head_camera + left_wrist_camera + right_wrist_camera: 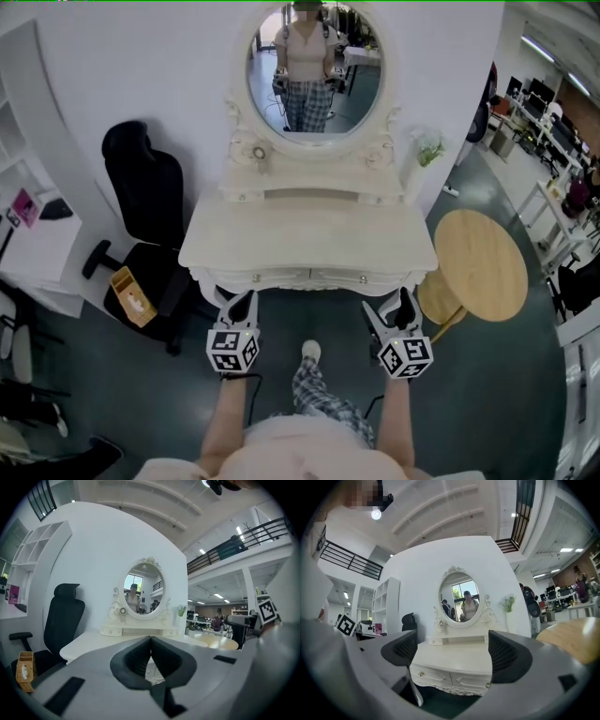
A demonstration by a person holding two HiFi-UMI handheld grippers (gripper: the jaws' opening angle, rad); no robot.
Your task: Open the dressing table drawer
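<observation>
Before the white dressing table (309,246) and black chair (145,187), left gripper (246,300) sits closed, right gripper (387,306) wide.

The left forearm (228,412) and right forearm (397,417) reach forward side by side, roughly parallel. The left gripper (242,306) points ahead with its jaws pressed together, nothing between them. The right gripper (387,307) is level with it and well apart from it, its jaws spread wide and empty.
</observation>
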